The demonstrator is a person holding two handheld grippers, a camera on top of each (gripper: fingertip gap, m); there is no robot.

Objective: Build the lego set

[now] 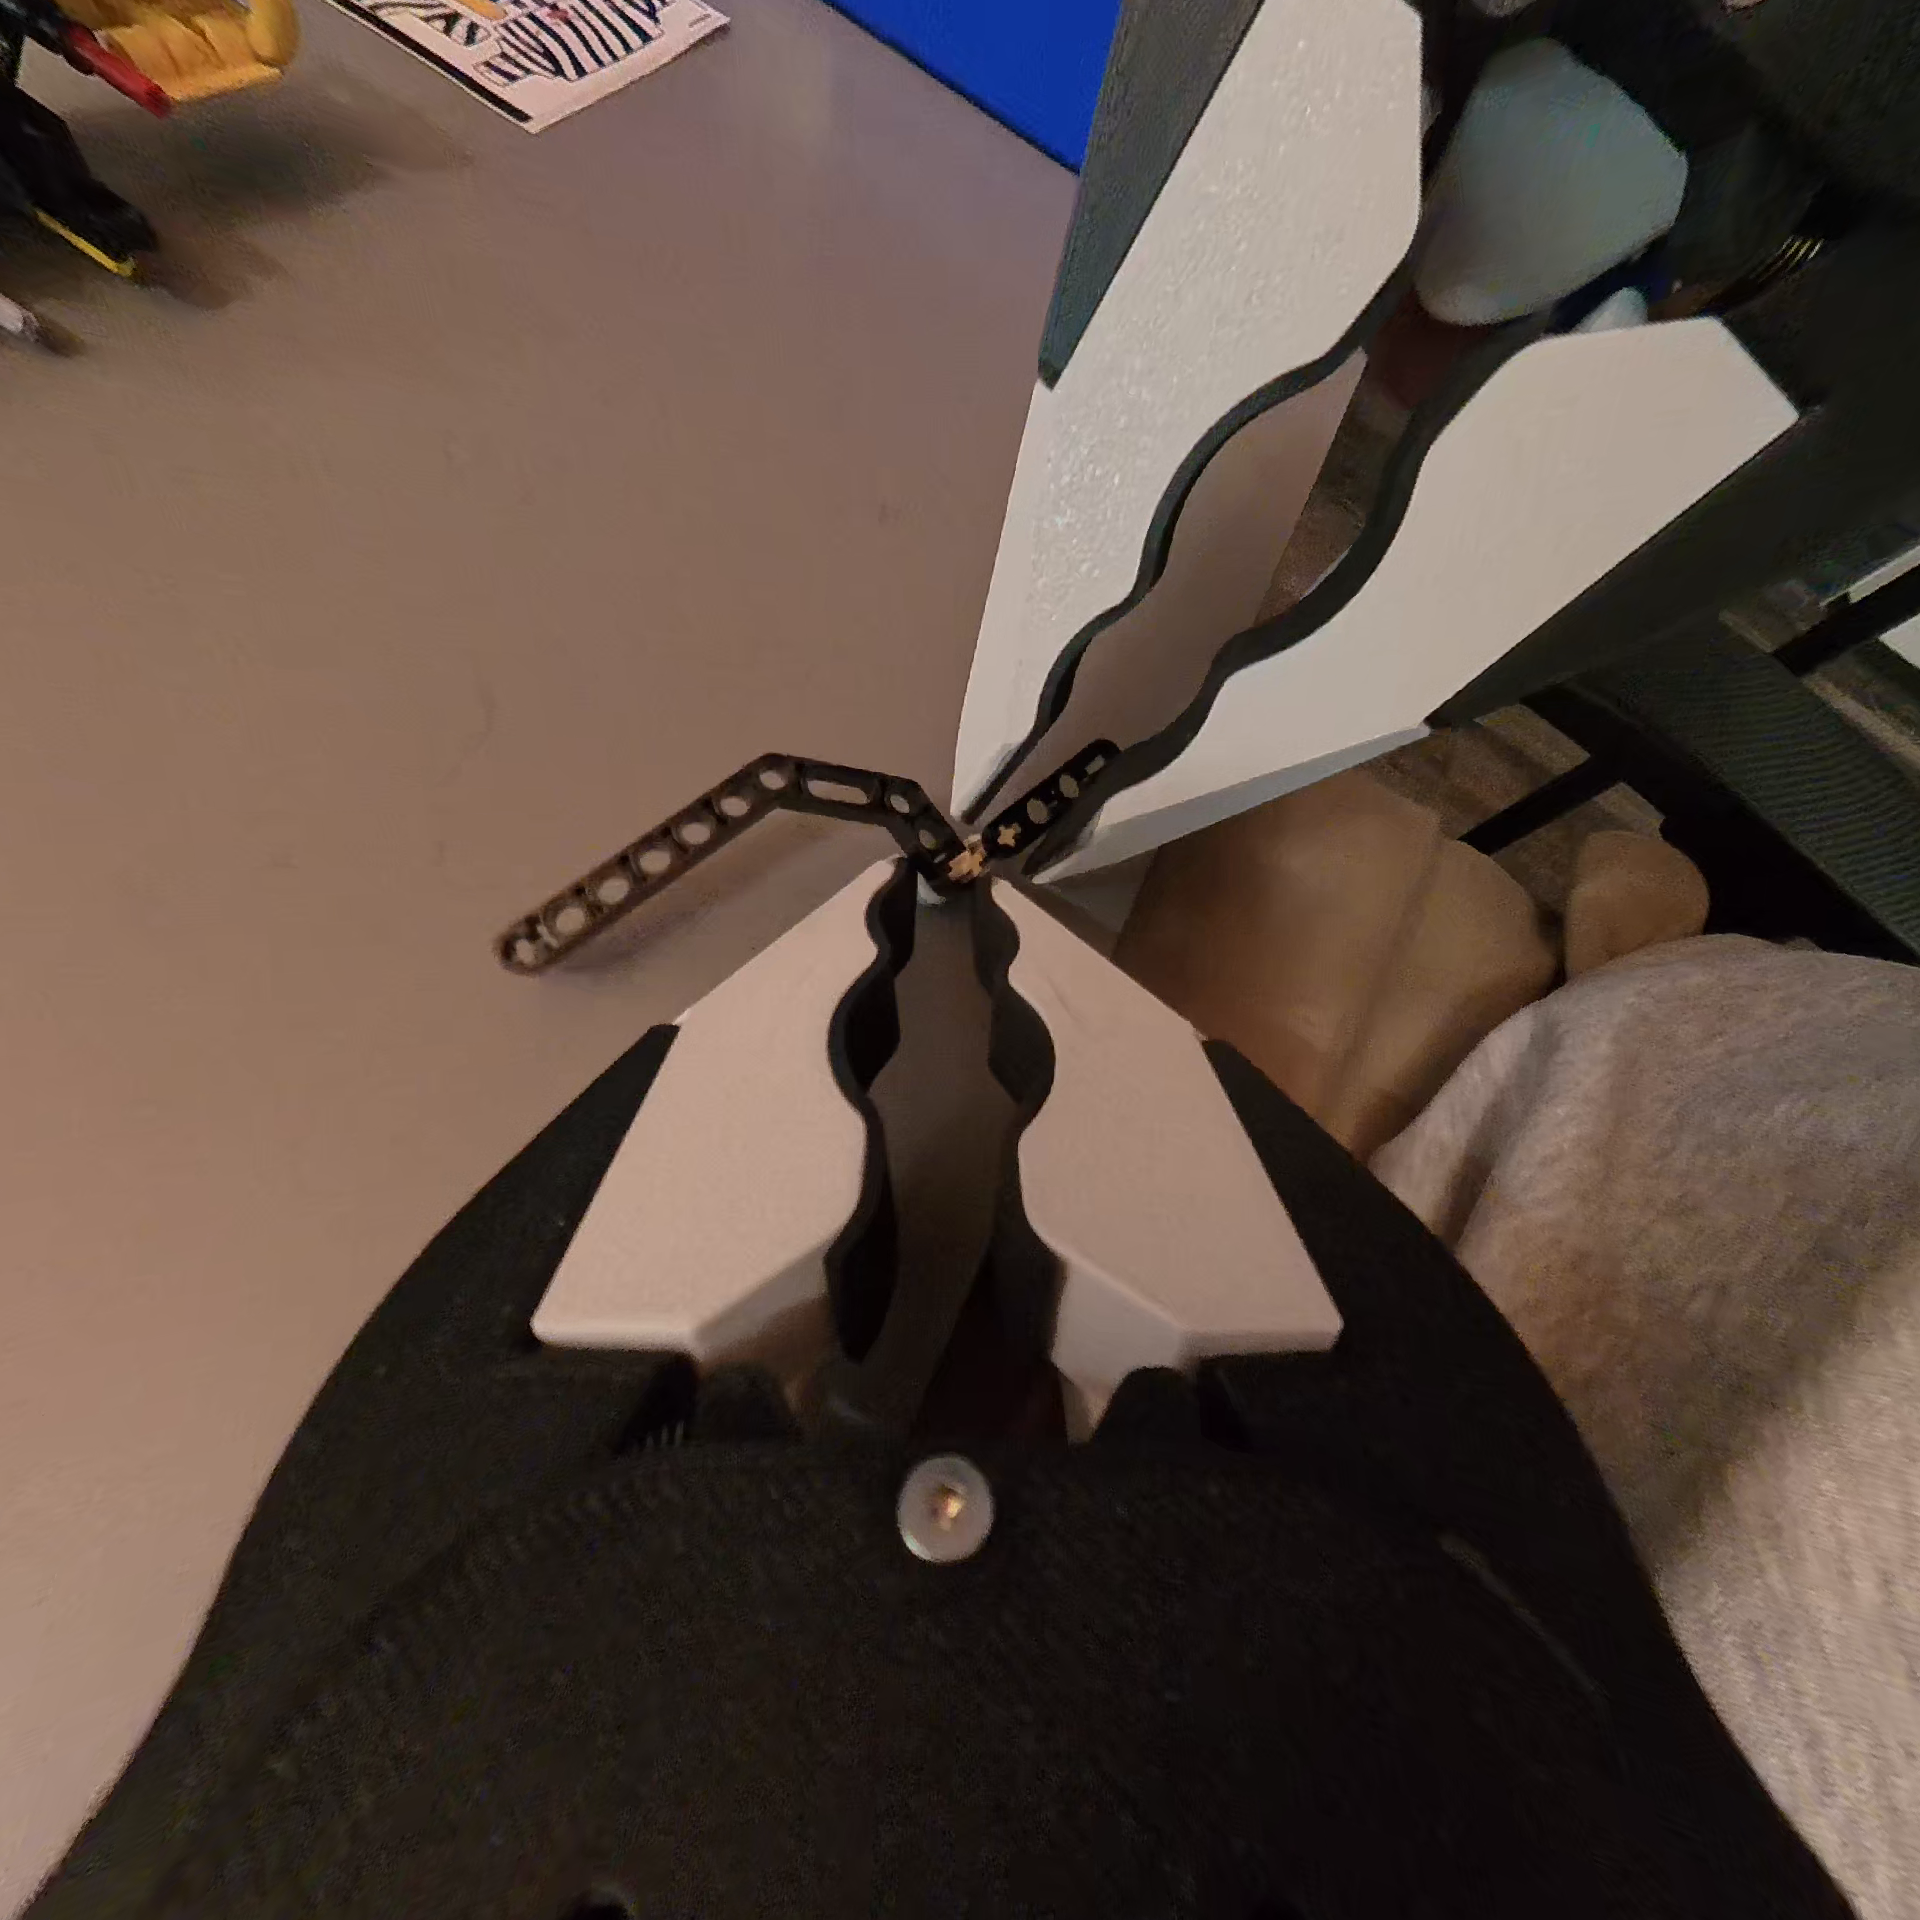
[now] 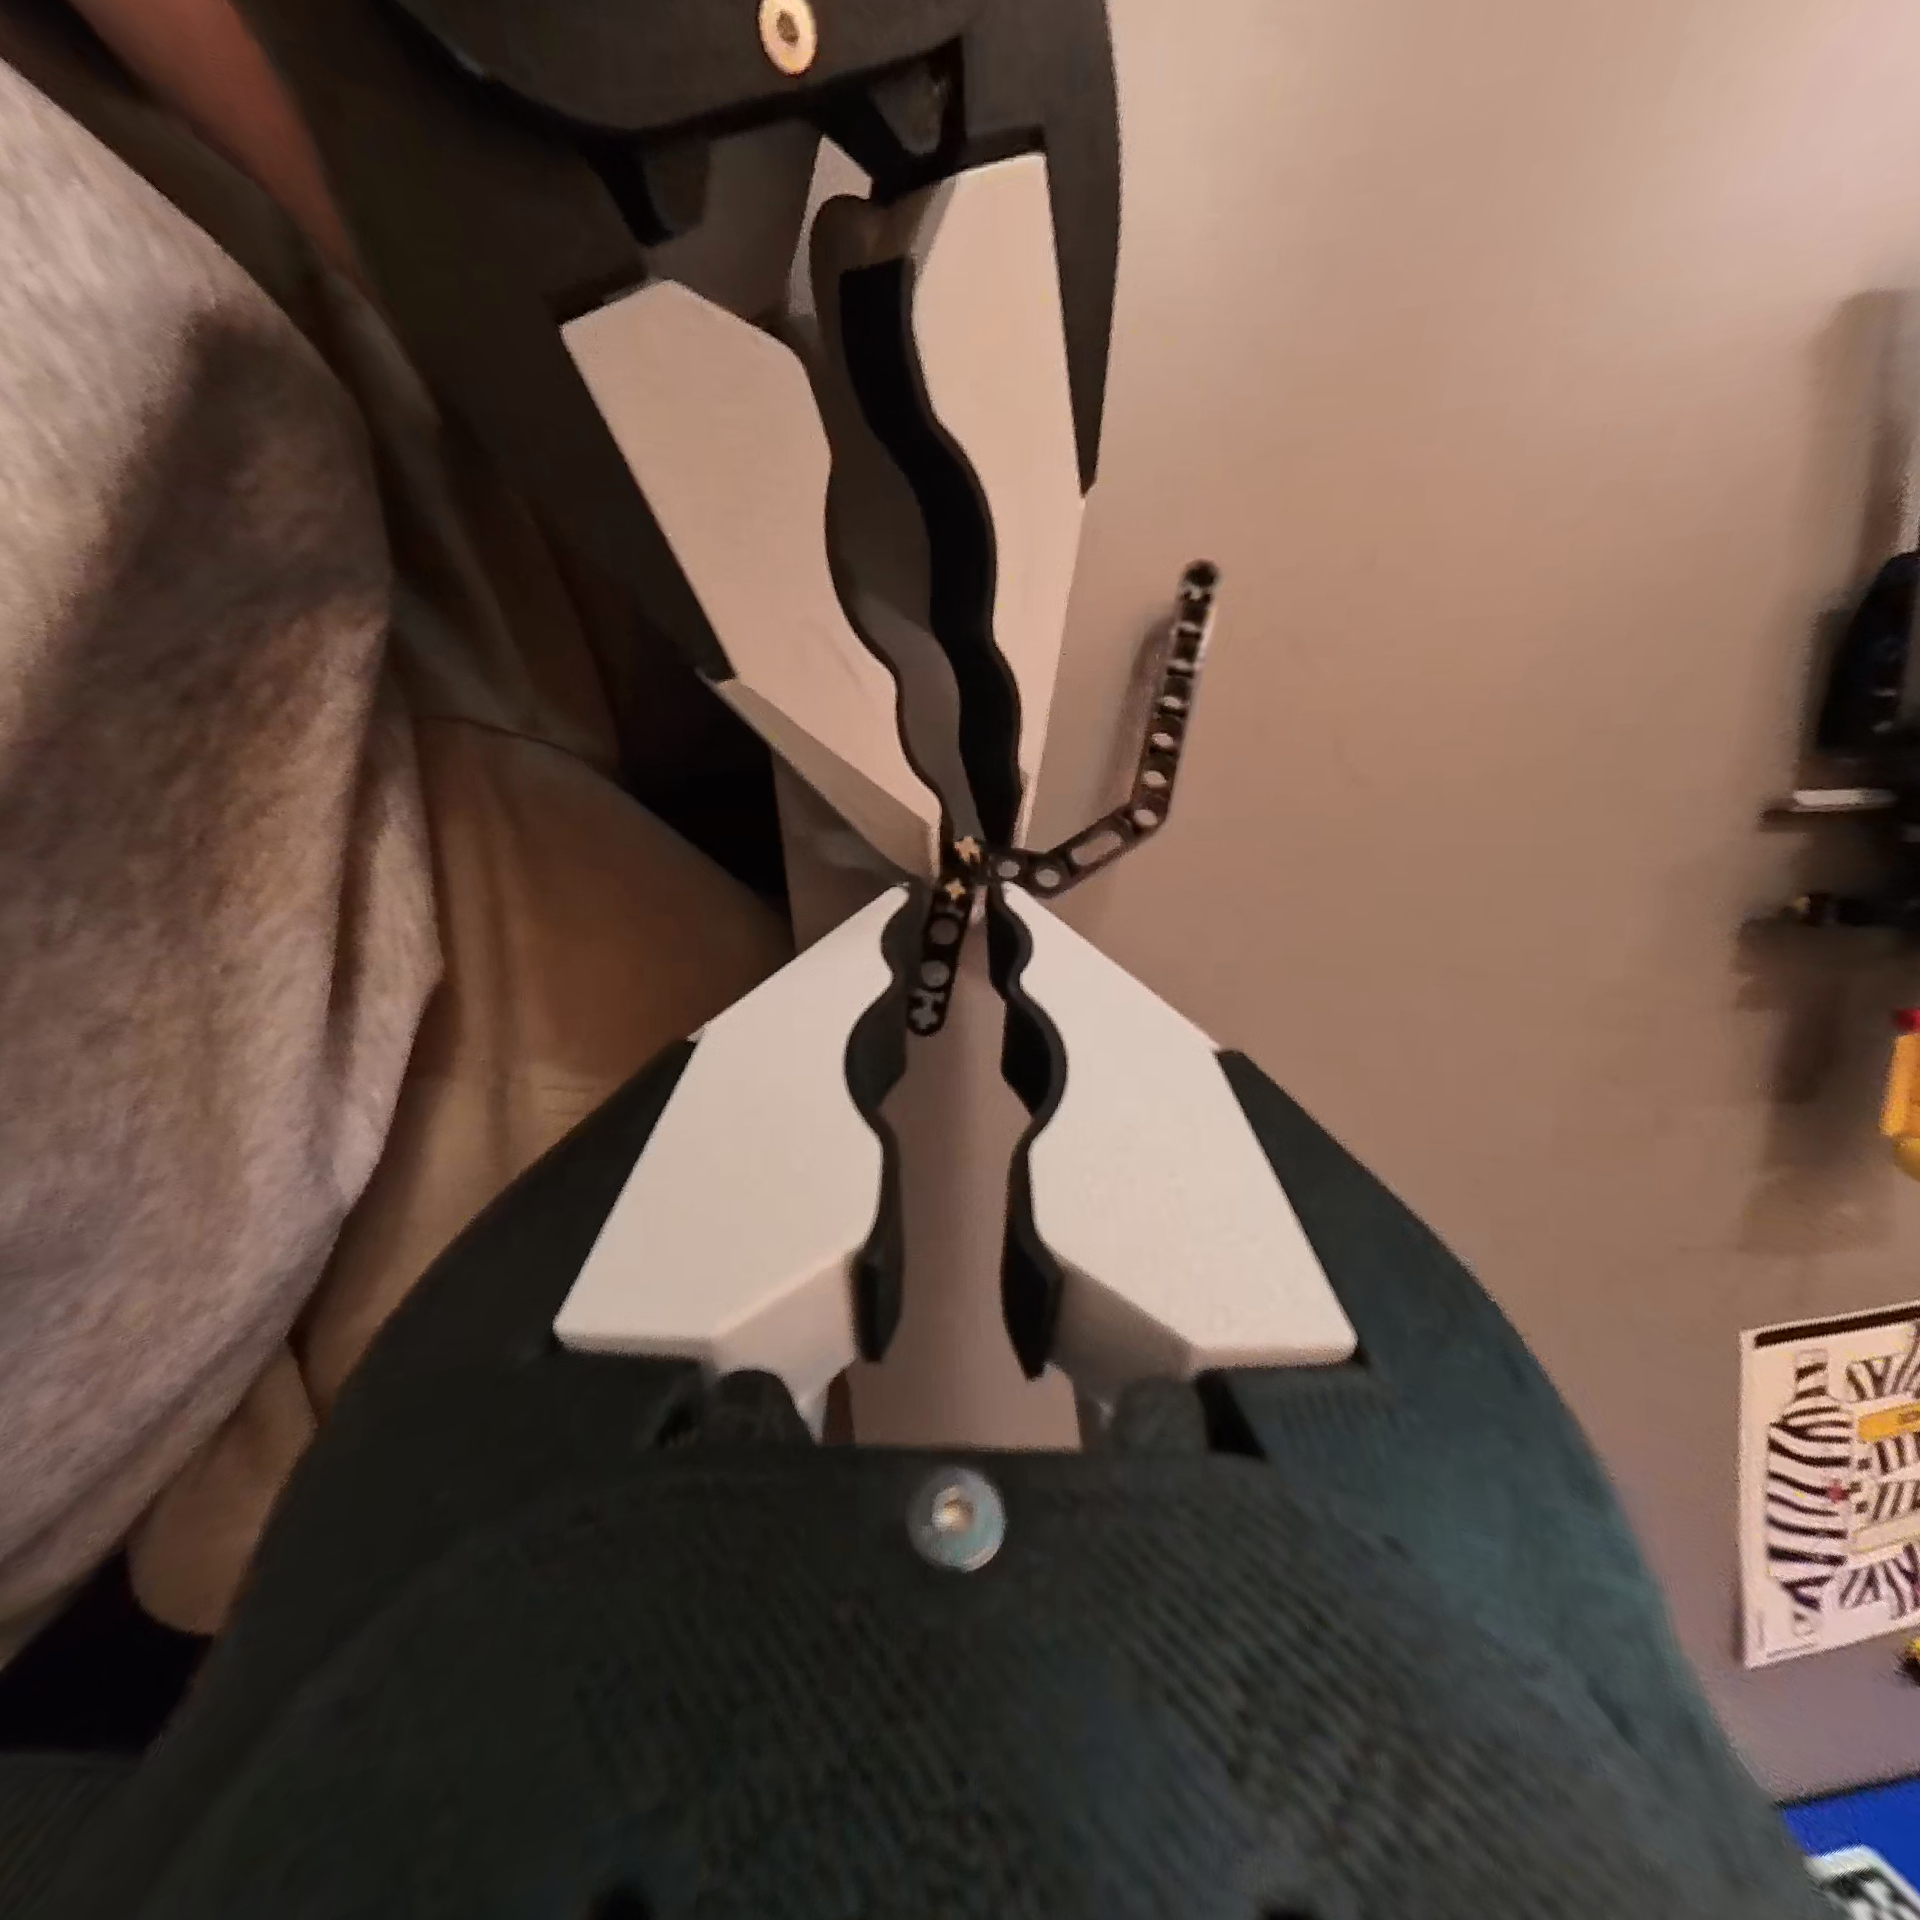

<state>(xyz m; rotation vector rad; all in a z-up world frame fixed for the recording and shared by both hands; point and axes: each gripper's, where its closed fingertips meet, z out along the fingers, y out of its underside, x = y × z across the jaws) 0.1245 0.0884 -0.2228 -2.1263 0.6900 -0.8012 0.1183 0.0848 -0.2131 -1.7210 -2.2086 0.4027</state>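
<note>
My left gripper (image 1: 940, 878) is shut on one end of a long bent black beam (image 1: 665, 852) with holes, whose far end hangs over the grey table (image 1: 520, 520). My right gripper (image 1: 997, 821) comes in from the upper right, shut on a short black beam (image 1: 1049, 805). The two beams meet tip to tip at a small tan pin (image 1: 966, 862). In the right wrist view, my right gripper (image 2: 961, 904) holds the short beam (image 2: 940, 956), my left gripper (image 2: 977, 831) comes from above, and the long beam (image 2: 1122, 821) sticks out right. The tan pin (image 2: 971, 847) shows at the joint.
A striped sticker sheet (image 1: 540, 42) (image 2: 1839, 1475) lies on the table. A part-built black and yellow model (image 1: 62, 156) stands at the far left. A blue object (image 1: 977, 52) sits at the back. A person's lap in grey clothing (image 1: 1662, 1247) is beyond the table edge. My two grippers' fingertips are within a few centimetres of each other.
</note>
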